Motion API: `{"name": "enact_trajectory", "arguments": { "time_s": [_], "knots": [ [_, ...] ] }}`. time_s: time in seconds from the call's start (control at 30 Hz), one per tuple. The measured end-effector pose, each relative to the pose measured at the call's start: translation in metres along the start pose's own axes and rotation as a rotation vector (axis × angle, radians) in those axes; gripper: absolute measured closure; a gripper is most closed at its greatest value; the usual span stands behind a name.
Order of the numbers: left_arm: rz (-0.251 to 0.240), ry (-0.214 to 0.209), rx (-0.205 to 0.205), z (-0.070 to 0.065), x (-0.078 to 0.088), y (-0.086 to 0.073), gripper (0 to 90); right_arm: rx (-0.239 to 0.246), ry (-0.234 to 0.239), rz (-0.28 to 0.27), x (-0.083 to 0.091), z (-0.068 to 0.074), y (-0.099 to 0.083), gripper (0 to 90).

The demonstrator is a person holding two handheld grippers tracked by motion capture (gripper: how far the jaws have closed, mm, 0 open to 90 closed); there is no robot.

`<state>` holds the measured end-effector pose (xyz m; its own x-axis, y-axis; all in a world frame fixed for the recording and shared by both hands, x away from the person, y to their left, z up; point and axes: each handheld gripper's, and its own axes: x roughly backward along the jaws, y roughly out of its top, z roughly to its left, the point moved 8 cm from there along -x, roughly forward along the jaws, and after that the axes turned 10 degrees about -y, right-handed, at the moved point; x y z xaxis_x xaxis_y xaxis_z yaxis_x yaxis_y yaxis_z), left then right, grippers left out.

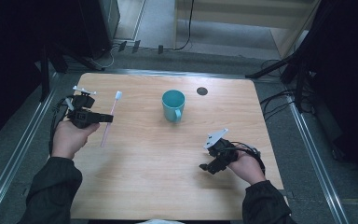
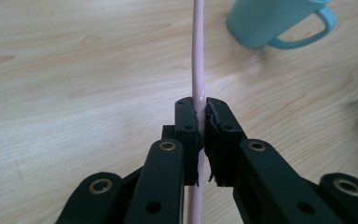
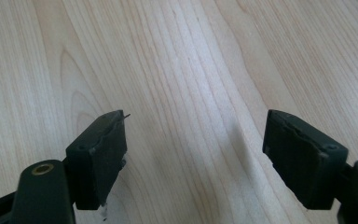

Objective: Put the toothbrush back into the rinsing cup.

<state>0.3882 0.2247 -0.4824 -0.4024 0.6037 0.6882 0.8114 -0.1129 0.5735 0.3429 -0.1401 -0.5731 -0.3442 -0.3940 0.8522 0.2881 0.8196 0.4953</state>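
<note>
I've got the left gripper (image 2: 200,126) clamped mid-handle on the pink toothbrush (image 1: 110,118), bristle end away from me at the table's (image 1: 135,186) left, likely bound for the teal mug (image 1: 173,105) standing mid-table, while the right gripper (image 3: 196,154) waits wide and empty.

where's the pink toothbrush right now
The pink toothbrush sits clamped in the left tongs at the table's left side, left of the teal mug.
</note>
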Motion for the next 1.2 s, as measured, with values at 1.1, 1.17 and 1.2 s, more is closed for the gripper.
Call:
{"name": "enact_trajectory", "arguments": {
  "time_s": [1.1,1.17,1.2],
  "knots": [
    [-0.450,0.103,-0.242,-0.044,0.010,0.037,83.9,-0.025,0.001,-0.055,0.003,-0.005,0.009,21.4],
    [-0.454,0.099,-0.239,-0.045,0.010,0.038,83.9,-0.025,0.001,-0.056,0.003,-0.005,0.009,21.4],
    [-0.473,0.100,-0.248,-0.047,0.010,0.040,83.9,-0.028,0.007,-0.061,0.004,-0.005,0.010,21.4]
  ]
}}
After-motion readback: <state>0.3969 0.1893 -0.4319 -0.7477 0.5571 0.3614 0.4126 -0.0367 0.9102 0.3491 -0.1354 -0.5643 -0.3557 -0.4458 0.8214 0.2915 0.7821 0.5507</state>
